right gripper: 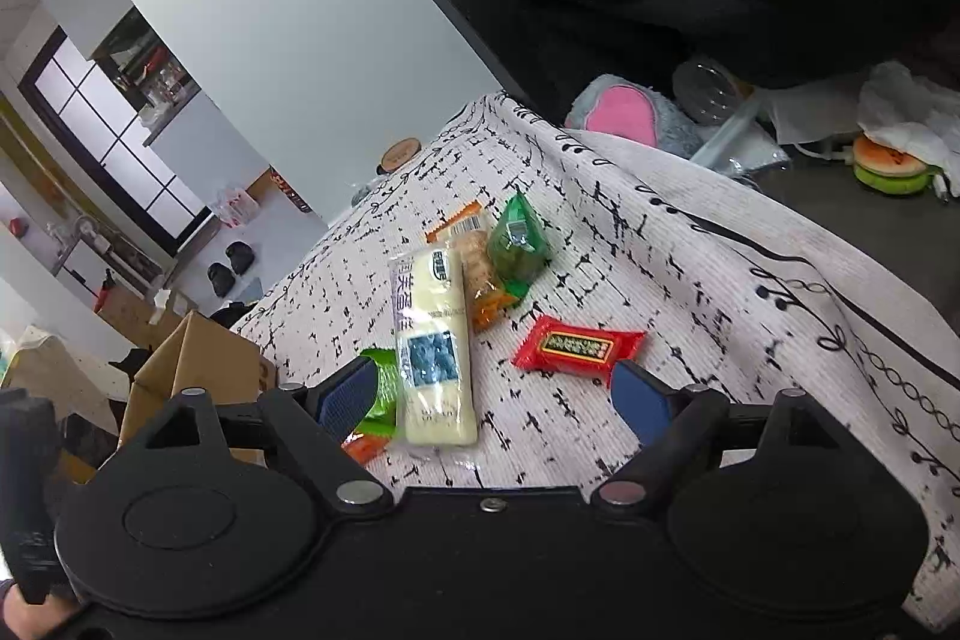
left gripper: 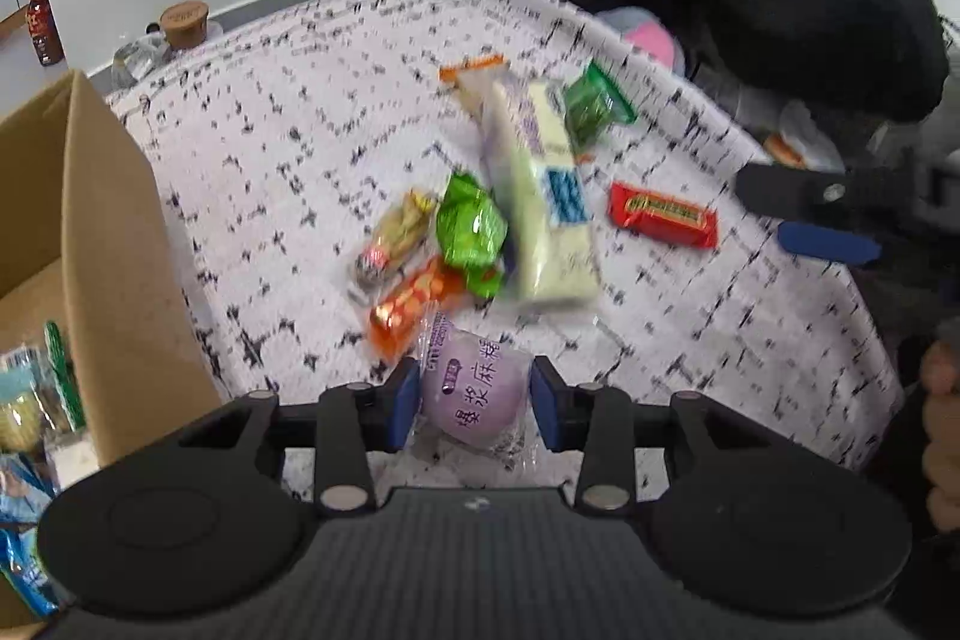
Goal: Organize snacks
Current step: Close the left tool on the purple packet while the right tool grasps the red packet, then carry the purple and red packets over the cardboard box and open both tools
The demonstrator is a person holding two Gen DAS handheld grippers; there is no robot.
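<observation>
The task is only partly done. A few packets already lie inside the cardboard box [left gripper: 90, 232] at the left edge of the table, but most snacks are on the patterned cloth [left gripper: 288, 148]: the long pale bar [left gripper: 543, 196], the red packet [left gripper: 663, 214], two green packets, an orange one and some more – all loose in the middle. The left gripper [left gripper: 474, 403] is clamped on the round purple mochi packet [left gripper: 471, 394]; its blue pads press both sides of the wrapper. The right gripper [right gripper: 495, 400] stands wide apart above the near end of the pale bar and holds nothing. What is left, it seems – to carry the mochi to the box, then the others.
</observation>
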